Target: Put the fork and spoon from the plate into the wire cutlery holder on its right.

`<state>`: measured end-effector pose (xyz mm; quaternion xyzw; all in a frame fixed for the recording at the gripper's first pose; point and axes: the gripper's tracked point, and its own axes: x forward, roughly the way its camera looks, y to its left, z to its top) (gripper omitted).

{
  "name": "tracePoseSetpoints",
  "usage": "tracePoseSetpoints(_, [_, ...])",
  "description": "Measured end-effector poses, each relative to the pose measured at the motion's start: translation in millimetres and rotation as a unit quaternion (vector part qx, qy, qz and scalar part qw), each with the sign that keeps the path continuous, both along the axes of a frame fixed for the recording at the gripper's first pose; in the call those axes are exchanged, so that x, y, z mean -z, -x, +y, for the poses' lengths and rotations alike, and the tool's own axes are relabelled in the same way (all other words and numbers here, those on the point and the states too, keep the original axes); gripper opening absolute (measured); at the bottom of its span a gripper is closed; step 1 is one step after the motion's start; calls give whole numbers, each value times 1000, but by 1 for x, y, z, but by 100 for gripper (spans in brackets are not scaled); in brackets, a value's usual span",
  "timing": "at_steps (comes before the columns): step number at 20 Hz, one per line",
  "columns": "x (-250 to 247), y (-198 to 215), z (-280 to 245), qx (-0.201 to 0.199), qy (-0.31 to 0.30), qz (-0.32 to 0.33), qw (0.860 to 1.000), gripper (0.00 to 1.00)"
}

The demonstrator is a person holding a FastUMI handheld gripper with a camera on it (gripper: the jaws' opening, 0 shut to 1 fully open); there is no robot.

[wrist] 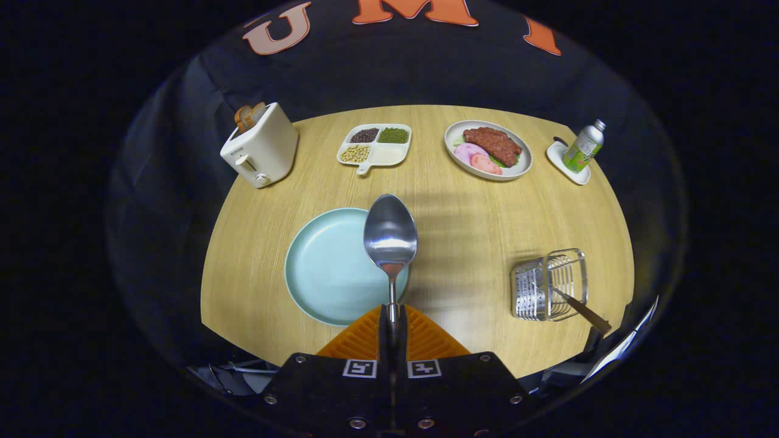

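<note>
Carrying the spoon (390, 236) above the plate (322, 267), handle pinched between the pressed-together fingers of the hand-held gripper (390, 331) | progress: plate bare, a utensil handle already in the wire holder (549, 284), likely the fork; spoon left | room: open surface (468, 243) between plate and holder, which stands near the right edge.

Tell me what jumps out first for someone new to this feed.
The spoon, clamped by its handle in the gripper, bowl raised over the pale blue plate. To the right stands the wire cutlery holder with a brown-handled utensil sticking out. A toaster sits at the table's far left.
</note>
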<state>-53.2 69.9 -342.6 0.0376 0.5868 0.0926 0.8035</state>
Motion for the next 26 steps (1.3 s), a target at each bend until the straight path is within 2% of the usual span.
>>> tracePoseSetpoints(6, [-11, 4, -94, 67, 24, -13, 997, 4])
tracePoseSetpoints(12, [-3, 8, -150, 93, 39, -16, 995, 4])
tracePoseSetpoints(26, [51, 23, -181, 45, 54, 45, 997, 7])
